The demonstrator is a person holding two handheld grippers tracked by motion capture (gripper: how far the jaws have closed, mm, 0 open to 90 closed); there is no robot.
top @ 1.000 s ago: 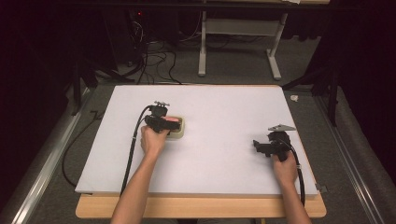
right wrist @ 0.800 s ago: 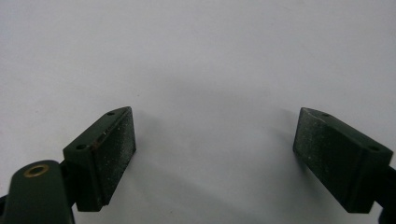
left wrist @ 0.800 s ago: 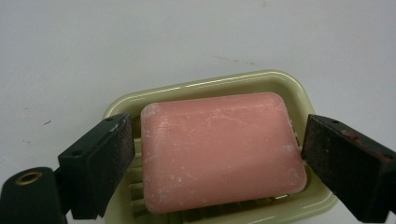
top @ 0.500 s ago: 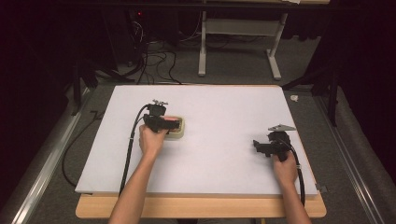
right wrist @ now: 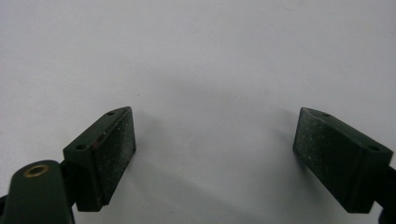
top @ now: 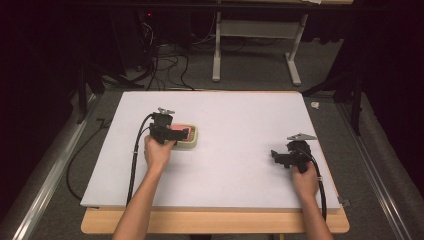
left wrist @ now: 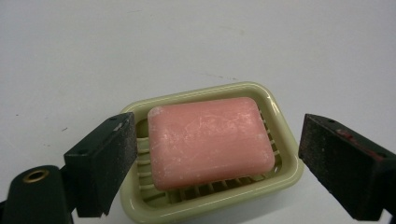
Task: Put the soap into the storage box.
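A pink soap bar [left wrist: 210,140] lies in a pale green soap dish [left wrist: 285,179] on the white table top. My left gripper [left wrist: 217,140] hovers over it, one black pad on each side, neither touching soap or dish. Its jaws have just been closing, with the soap between them and gaps left on both sides. From the high view the left gripper [top: 181,134] sits over the dish [top: 194,144] at centre left and partly covers the soap [top: 176,129]. My right gripper [top: 274,156] rests at the right, open, with bare table between its fingers [right wrist: 114,149].
The white table top [top: 235,120] has a wooden front edge [top: 215,222]. Black cables trail from both grippers toward the person. A small white object [top: 315,105] lies off the table's far right corner. A metal stand and cables are on the floor behind.
My left hand and gripper have shifted slightly left over the dish. The right hand has not moved.
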